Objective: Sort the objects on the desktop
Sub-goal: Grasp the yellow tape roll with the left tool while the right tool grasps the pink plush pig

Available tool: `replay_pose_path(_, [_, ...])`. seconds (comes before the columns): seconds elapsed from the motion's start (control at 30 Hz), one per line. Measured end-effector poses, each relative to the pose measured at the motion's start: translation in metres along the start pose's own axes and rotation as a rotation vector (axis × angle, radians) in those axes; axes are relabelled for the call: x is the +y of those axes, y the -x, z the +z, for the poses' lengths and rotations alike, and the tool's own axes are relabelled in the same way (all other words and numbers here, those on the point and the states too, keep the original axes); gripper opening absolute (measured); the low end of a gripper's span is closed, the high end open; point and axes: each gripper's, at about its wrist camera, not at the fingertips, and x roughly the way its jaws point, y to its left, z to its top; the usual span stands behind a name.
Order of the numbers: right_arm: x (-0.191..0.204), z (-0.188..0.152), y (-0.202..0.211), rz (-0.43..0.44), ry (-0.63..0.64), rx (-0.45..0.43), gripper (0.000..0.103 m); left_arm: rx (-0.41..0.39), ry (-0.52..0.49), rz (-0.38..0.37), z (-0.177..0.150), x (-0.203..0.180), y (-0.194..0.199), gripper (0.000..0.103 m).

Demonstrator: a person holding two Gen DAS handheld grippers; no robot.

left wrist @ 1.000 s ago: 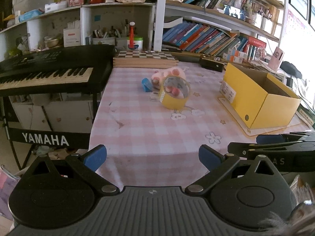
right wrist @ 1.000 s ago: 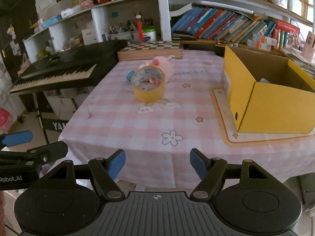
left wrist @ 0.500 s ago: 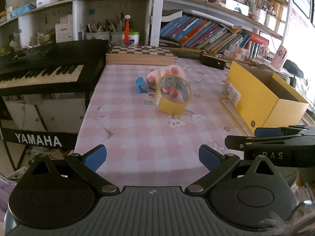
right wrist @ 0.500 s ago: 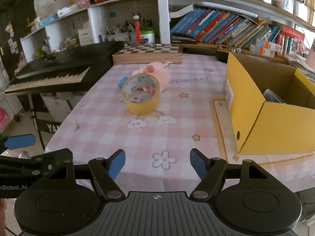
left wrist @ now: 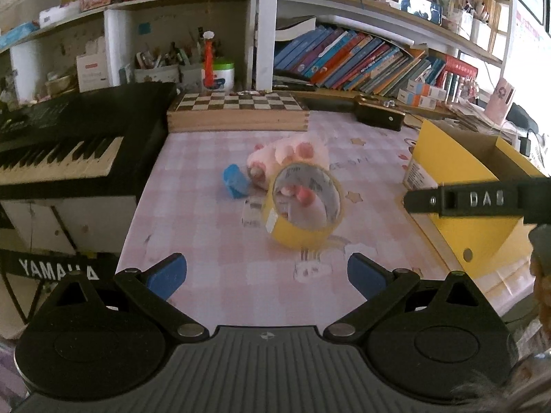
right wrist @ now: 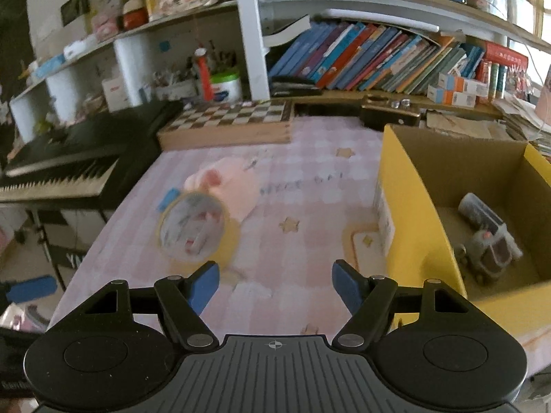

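A yellow roll of tape (left wrist: 304,203) stands tilted on the pink checked tablecloth (left wrist: 206,234), leaning by a pink plush toy (left wrist: 292,153). A small blue object (left wrist: 235,180) and a small clear piece (left wrist: 251,210) lie just left of the roll. My left gripper (left wrist: 267,273) is open and empty, a short way before the roll. My right gripper (right wrist: 275,282) is also open and empty, with the tape roll (right wrist: 196,229) ahead to its left and the plush toy (right wrist: 229,191) beyond. The open yellow box (right wrist: 430,206) at the right holds a grey toy (right wrist: 489,251) and a small packet (right wrist: 478,210).
A wooden chessboard box (left wrist: 237,110) lies at the table's back edge, a dark case (left wrist: 378,115) to its right. A black keyboard (left wrist: 69,148) stands off the table's left edge. Bookshelves fill the back wall. The right gripper's finger (left wrist: 482,199) crosses the left wrist view.
Both grippers have moved forward over the table toward the tape roll and toy, which loom larger now. The box's inside has come into the right wrist view. Jaws unchanged.
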Motion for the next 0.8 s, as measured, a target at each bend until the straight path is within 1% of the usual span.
replay_pose_path(0.2, [-0.007, 0.023, -0.02, 0.016, -0.002, -0.02, 0.074, 0.006, -0.028, -0.008, 0.014, -0.006, -0.024, 0.1])
replay_pose_path(0.47, [-0.013, 0.042, -0.052, 0.04, -0.006, 0.002, 0.074, 0.038, -0.053, 0.008, 0.028, -0.008, -0.062, 0.1])
replay_pose_path(0.57, [-0.013, 0.046, -0.06, 0.041, -0.003, 0.013, 0.074, 0.048, -0.063, -0.002, 0.031, -0.014, -0.074, 0.1])
replay_pose_path(0.73, [-0.016, 0.052, -0.07, 0.048, 0.011, 0.016, 0.074, 0.071, -0.094, -0.038, 0.032, -0.032, -0.092, 0.1])
replay_pose_path(0.8, [-0.017, 0.054, -0.074, 0.051, 0.012, 0.025, 0.076, 0.071, -0.113, -0.041, 0.034, -0.038, -0.099, 0.1])
